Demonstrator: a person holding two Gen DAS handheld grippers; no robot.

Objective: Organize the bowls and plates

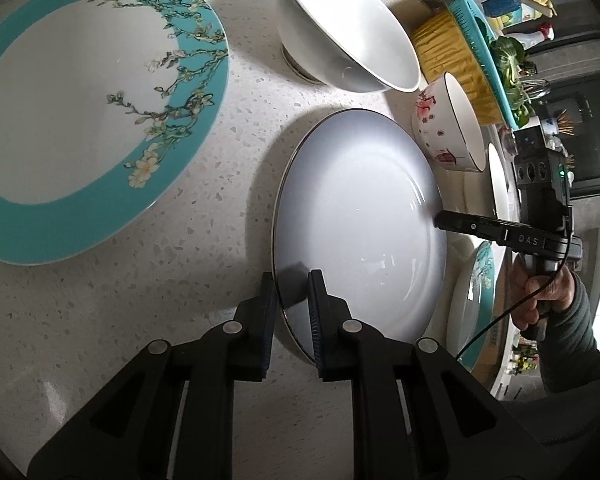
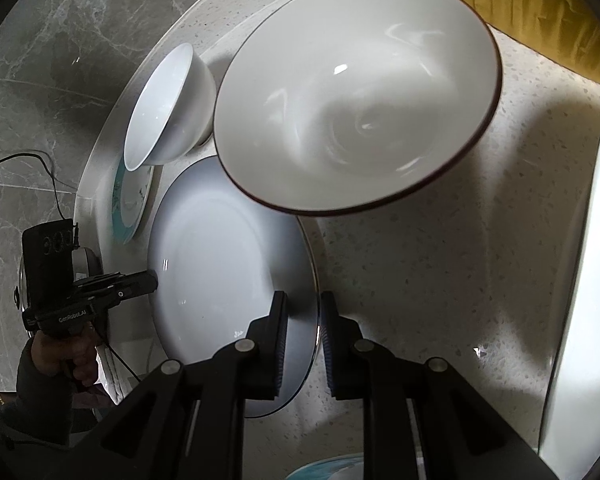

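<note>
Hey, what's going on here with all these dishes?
A person is sorting dishes on a speckled counter, holding a tool in each hand. The left tool and right tool both straddle the rim of the same pale blue plate, from opposite sides. Whether either is clamped tight is unclear. Nearby sit a teal floral plate, a white bowl and a flowered bowl.
</note>
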